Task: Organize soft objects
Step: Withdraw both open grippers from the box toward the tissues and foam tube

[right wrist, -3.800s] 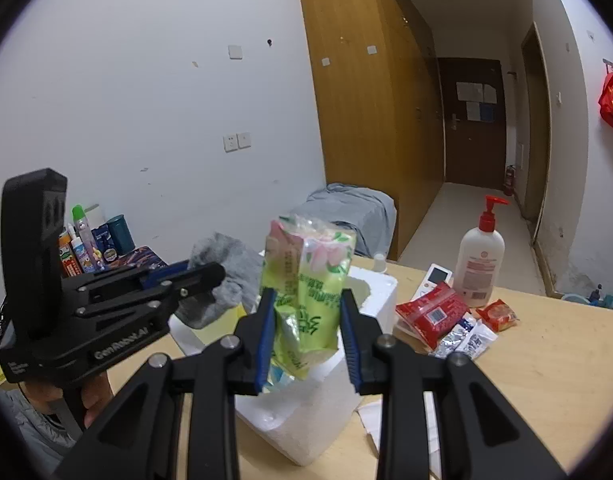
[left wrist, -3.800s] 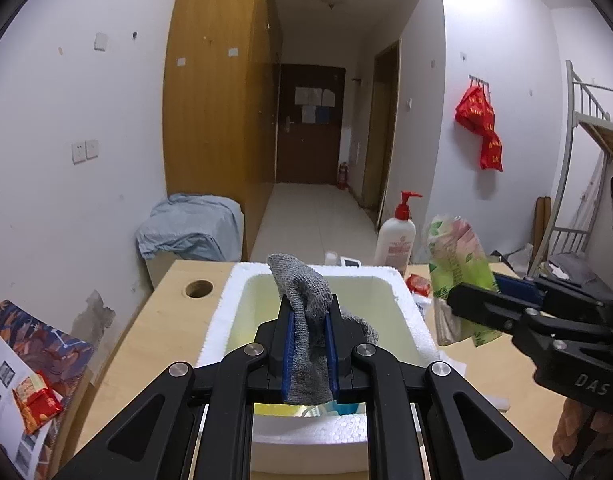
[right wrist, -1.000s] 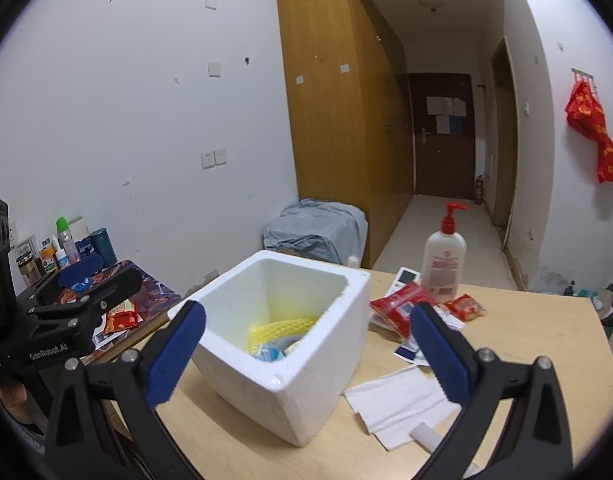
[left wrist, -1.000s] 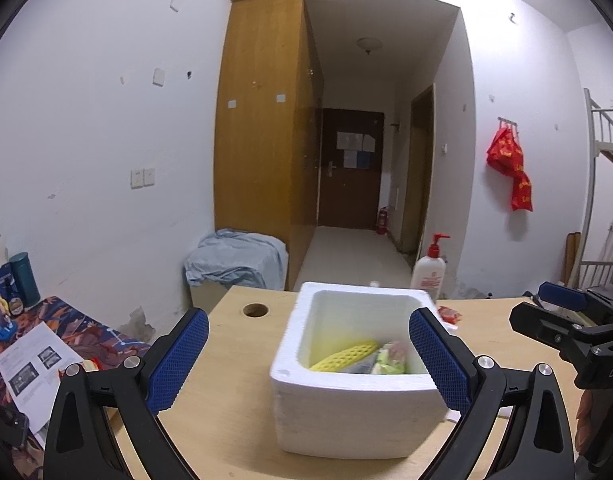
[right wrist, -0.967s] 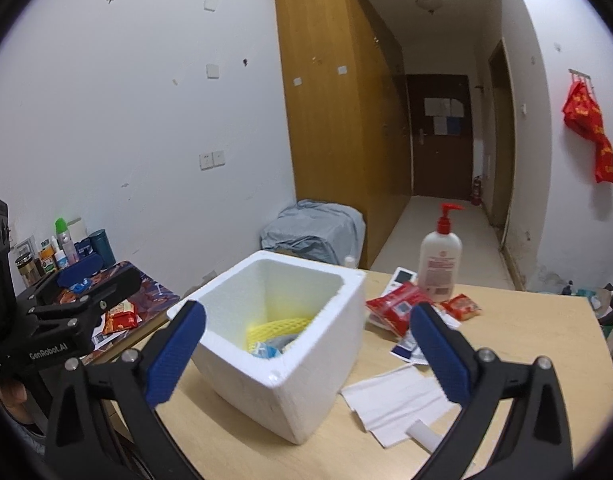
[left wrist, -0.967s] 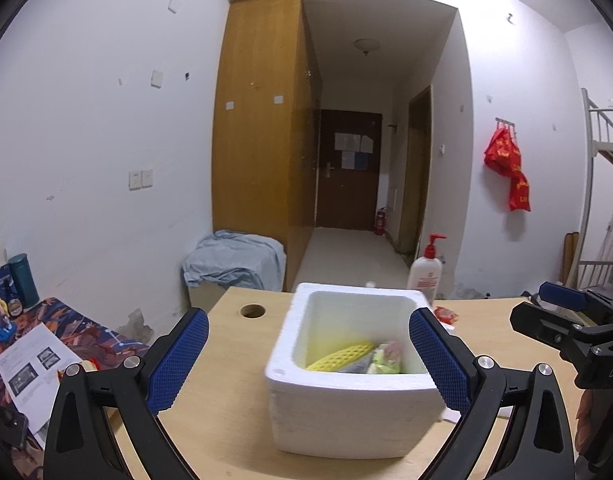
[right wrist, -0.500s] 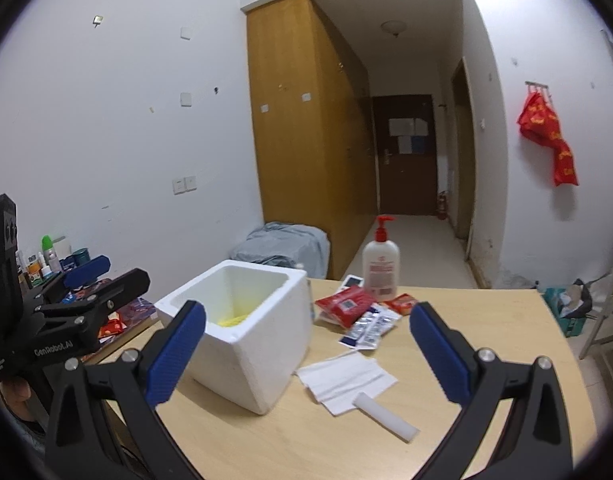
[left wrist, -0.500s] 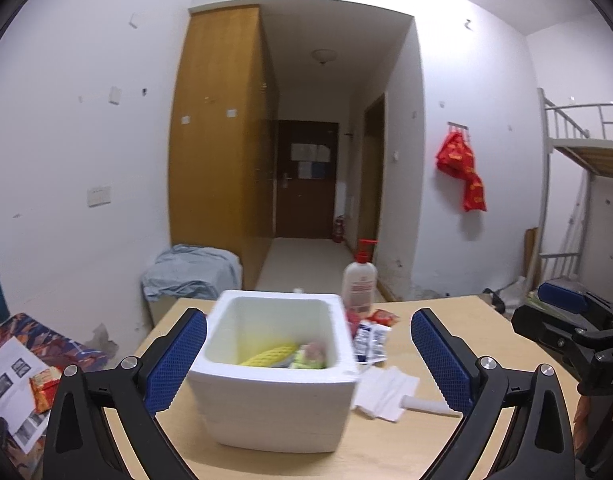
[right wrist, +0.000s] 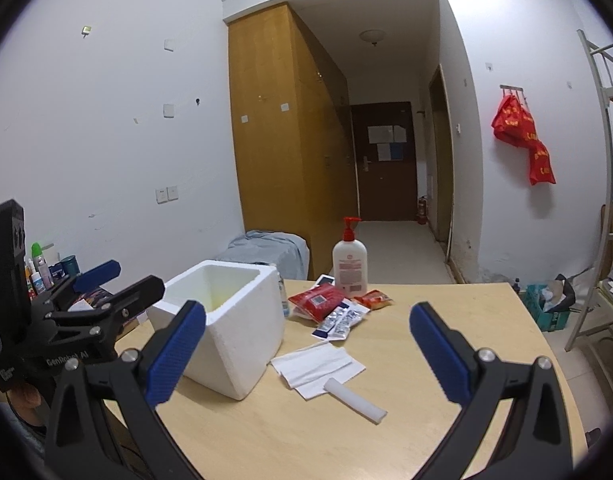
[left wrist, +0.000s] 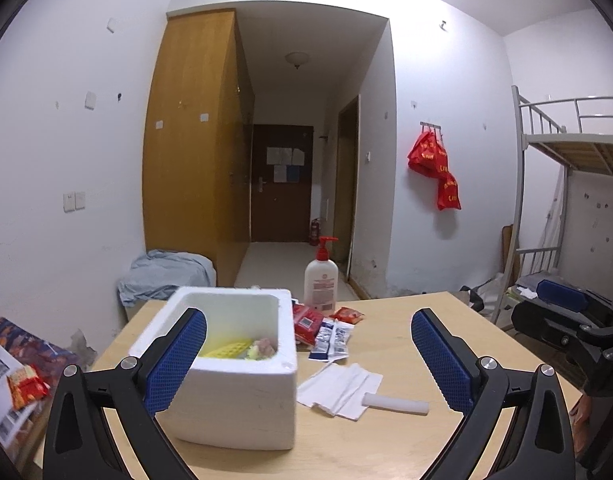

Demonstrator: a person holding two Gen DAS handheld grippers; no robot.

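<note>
Holding both the left hand-held gripper (left wrist: 308, 354) and right hand-held gripper (right wrist: 306, 346) wide open and empty, you are hovering between pickups; foam box (left wrist: 242, 396) at nine o'clock, next soft target: folded tissue (right wrist: 318, 362) at twelve.

The left gripper (left wrist: 308, 356) is held level and points forward, its two blue-padded fingers (left wrist: 174, 360) spread wide with nothing between them. The right gripper (right wrist: 306, 350) sits the same way, wide apart and holding nothing, its blue pads (right wrist: 438, 354) facing each other across the gap. Each appears at the edge of the other's view, the left gripper low on the left of the right wrist view and the right gripper low on the right of the left wrist view, side by side and well apart.
</note>
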